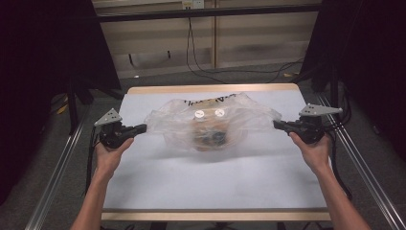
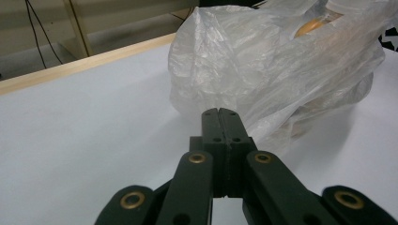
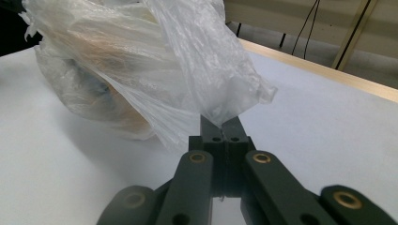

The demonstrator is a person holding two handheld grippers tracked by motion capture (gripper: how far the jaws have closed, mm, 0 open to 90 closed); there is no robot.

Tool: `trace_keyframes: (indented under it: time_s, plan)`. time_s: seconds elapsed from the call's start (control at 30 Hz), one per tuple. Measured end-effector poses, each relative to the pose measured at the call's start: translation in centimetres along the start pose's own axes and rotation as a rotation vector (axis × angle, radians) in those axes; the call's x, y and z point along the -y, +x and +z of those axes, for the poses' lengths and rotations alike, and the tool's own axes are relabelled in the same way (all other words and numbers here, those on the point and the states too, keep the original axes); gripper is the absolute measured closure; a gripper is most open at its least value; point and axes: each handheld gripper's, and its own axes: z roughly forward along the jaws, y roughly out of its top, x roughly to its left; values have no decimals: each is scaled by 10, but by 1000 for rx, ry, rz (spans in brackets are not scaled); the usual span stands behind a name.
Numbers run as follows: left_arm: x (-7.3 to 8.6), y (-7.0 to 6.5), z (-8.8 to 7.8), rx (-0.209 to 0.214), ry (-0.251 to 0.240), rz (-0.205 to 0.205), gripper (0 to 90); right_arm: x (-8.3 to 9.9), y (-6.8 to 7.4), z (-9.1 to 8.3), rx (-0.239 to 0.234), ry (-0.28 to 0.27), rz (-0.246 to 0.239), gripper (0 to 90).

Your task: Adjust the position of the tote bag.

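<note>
clear, crinkled plastic makes up the bag (image 1: 210, 122), which sits near the middle of the white table (image 1: 210, 184) and is stretched sideways between both hands. inside it lie brownish-orange rounded items (image 2: 312, 27) with something dark among them; the film blurs them, so they may be baked goods or fruit, i cannot tell which. two small white round spots (image 1: 209, 113) show on the upper side of the bag, and black print runs along its far edge.

left tool (image 1: 143, 128): jaws together, clamped on the bag's left corner, the film bunching right at the tips in the left gripper view (image 2: 219, 115). right tool (image 1: 276, 124): jaws together too, pinching the bag's right corner, with a flap of plastic standing up from the tips in the right gripper view (image 3: 220, 126).

the table has a pale wooden rim (image 1: 210, 89). beyond it, black cables (image 1: 201, 67) trail over grey floor. metal rails (image 1: 57, 167) flank the table. nothing lies between tools and bag.
</note>
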Motion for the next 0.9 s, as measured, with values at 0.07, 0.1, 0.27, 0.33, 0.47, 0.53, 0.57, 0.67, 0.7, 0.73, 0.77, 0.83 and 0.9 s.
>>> trace_keyframes:
  time_s: [0.07, 0.1, 0.27, 0.33, 0.47, 0.53, 0.57, 0.67, 0.7, 0.73, 0.77, 0.83, 0.9]
  plan:
    - [1, 1, 4, -2, 15, 3, 900, 0, -1, 3, 4, -2, 4, 900]
    - [2, 2, 6, -6, 27, 10, 900, 1, -2, 6, 7, 4, 7, 900]
    - [6, 3, 13, -15, 67, 11, 900, 7, -3, 17, 11, 50, 9, 900]
    - [7, 2, 15, -14, 76, 14, 900, 10, -4, 18, 12, 62, 11, 900]
    - [12, 2, 21, -13, 108, 18, 900, 17, -8, 21, 10, 86, 23, 900]
    - [14, 3, 23, -13, 122, 28, 900, 21, -8, 24, 11, 105, 21, 900]
    - [15, 2, 25, -11, 127, 19, 900, 23, -8, 25, 11, 117, 17, 900]
    - [20, 3, 28, -4, 146, 12, 900, 25, -9, 27, 7, 126, 21, 900]
    - [21, 4, 28, -4, 156, 18, 900, 26, -9, 28, 5, 132, 20, 900]
    - [21, 4, 28, -11, 161, 26, 900, 28, -9, 29, 5, 137, 23, 900]
    - [22, 3, 29, -7, 162, 15, 900, 29, -9, 30, 2, 140, 18, 900]
    - [23, 3, 30, -10, 167, 20, 900, 31, -8, 33, 5, 158, 14, 900]
    - [25, 4, 31, -6, 173, 21, 900, 34, -9, 34, 2, 167, 20, 900]
